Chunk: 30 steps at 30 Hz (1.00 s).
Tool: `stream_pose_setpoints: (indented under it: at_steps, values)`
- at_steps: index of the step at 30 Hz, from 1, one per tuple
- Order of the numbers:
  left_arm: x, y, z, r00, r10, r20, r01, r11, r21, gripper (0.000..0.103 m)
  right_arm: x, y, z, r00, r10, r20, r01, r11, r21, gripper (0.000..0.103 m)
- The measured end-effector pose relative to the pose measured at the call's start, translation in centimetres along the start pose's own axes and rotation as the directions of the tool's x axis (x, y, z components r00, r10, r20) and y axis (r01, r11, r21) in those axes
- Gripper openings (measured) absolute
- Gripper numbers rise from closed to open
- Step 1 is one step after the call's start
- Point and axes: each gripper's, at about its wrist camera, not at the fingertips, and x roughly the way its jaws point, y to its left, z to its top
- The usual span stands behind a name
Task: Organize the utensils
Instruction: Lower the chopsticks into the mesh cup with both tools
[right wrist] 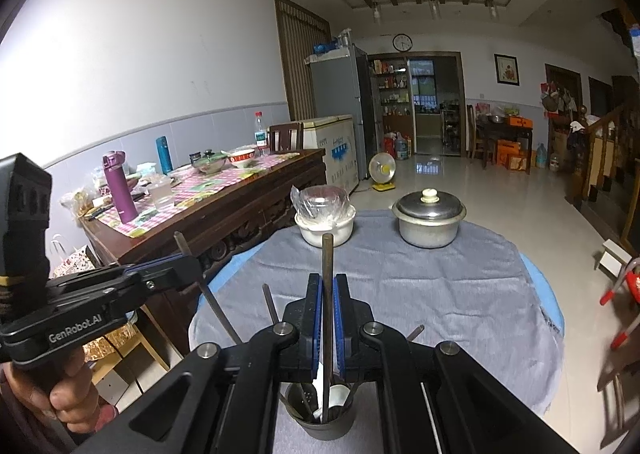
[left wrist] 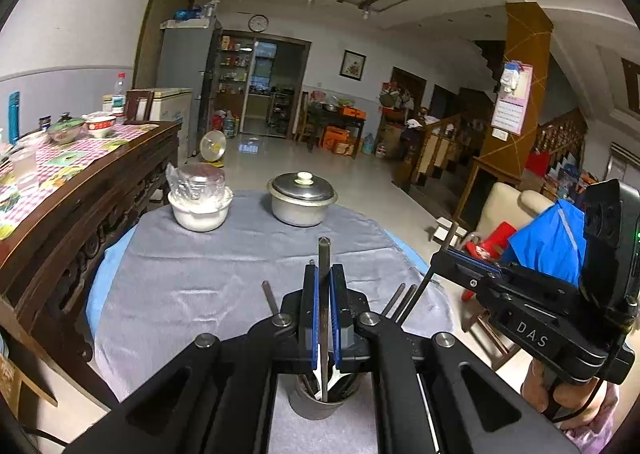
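A metal utensil cup (left wrist: 324,400) stands on the grey cloth of the round table (left wrist: 200,266), right below both grippers; it also shows in the right wrist view (right wrist: 326,414). Several utensils stand in it. My left gripper (left wrist: 324,274) is shut on the upright dark handle of one utensil (left wrist: 323,258). My right gripper (right wrist: 328,286) is shut on another upright utensil handle (right wrist: 327,254). Each gripper shows from the side in the other view, the right one (left wrist: 472,258) and the left one (right wrist: 180,262), each clamped on its handle. Other handles (left wrist: 270,296) lean out of the cup.
A white bowl with a plastic-wrapped lid (left wrist: 200,201) and a lidded metal pot (left wrist: 302,197) stand at the table's far side. A wooden sideboard (left wrist: 80,181) with bowls and bottles runs along the left. A chair (left wrist: 504,209) stands at the right.
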Motion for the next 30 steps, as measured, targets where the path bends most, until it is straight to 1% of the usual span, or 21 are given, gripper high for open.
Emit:
stream_pose_setpoints:
  at_steps: [5,9,13,23,30]
  values:
    - [0.5,0.2,-0.8,1.0,0.014,-0.01,-0.014,1.0,-0.021,0.005,0.9,-0.1,-0.8,1.0,-0.012,-0.028,0.012,1.0,0.024,0.006]
    - [1.1,0.0,-1.2,1.0,0.023,-0.014,-0.023,1.0,-0.003,0.005,1.6,-0.1,-1.2,0.999,-0.018,-0.047,0.02,0.999,0.039,0.006]
    - [1.5,0.1,-1.5,1.0,0.015,-0.022,-0.015,1.0,0.0,0.005,2.2,-0.3,-1.5,0.998,-0.018,-0.061,0.022,0.998,0.06,0.006]
    - [2.0,0.1,-1.8,0.999,0.033,-0.04,-0.032,0.999,0.009,0.005,2.9,-0.9,-2.3,0.997,-0.003,-0.073,0.011,0.994,0.106,0.006]
    - [2.1,-0.2,-1.7,0.998,0.054,-0.044,-0.053,0.998,0.024,0.005,2.8,-1.5,-2.7,0.998,0.011,-0.067,-0.002,0.991,0.136,0.006]
